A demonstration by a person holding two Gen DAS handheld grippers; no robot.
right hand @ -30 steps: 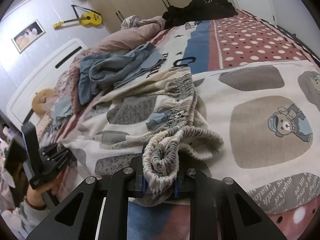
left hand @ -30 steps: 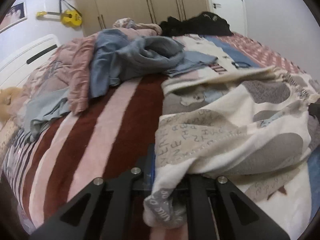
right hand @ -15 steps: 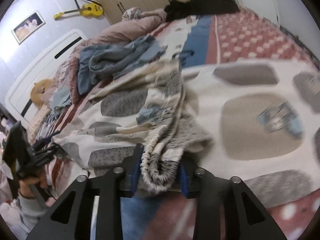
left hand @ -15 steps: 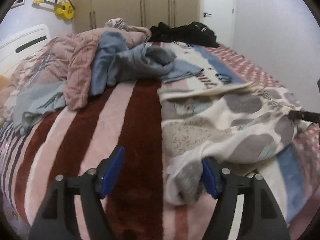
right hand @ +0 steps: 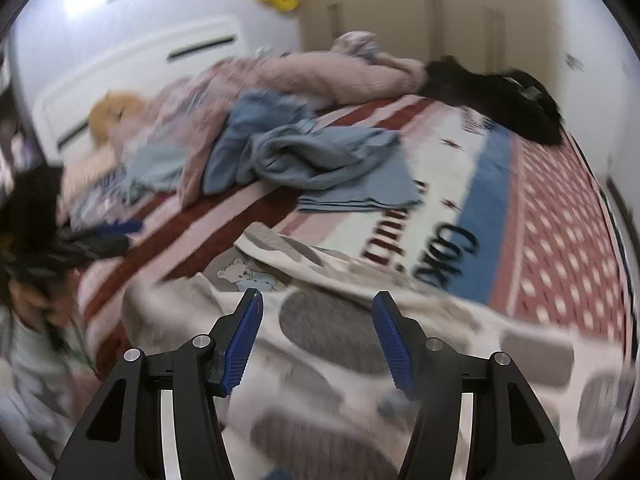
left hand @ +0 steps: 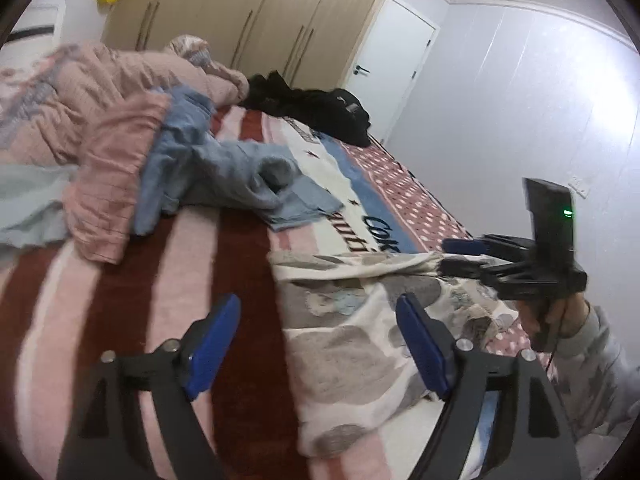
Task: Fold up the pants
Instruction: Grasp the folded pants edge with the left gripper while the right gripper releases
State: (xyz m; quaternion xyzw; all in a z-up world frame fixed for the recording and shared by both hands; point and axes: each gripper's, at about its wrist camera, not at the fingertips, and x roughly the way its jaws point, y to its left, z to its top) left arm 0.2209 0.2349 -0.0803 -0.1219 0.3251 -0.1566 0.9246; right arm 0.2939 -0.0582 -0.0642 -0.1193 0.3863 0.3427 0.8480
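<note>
On the bed (left hand: 168, 280), whose cover runs in dark red and pink stripes, the pants (left hand: 360, 344) lie flat: cream fabric printed with grey patches and small bears. They sit nearer the foot of the bed than the heap of blue clothes (left hand: 224, 176), with striped cover showing between the two.

The left tongs (left hand: 320, 340) are spread wide, blue pads apart, with nothing between them. They hang above the pants' edge, where the cream cloth meets the red stripe; one pad is over the stripe, the other over the cloth.

The right tongs (right hand: 318, 336) are likewise spread, gripping nothing, and hover over the pants (right hand: 360, 360), with a grey patch showing in the gap. This view is blurred, so whether the pads brush the fabric cannot be told. In the left wrist view the right tongs (left hand: 464, 256) appear from the side at the far edge of the pants, close to the bunched waistband.

Beyond the blue clothes (right hand: 312, 156) lies a pink quilt (left hand: 80, 92), and past that a black garment (left hand: 316, 108) rests near the far corner of the bed. Behind the bed stand a wardrobe (left hand: 240, 12) and a white door (left hand: 392, 60).
</note>
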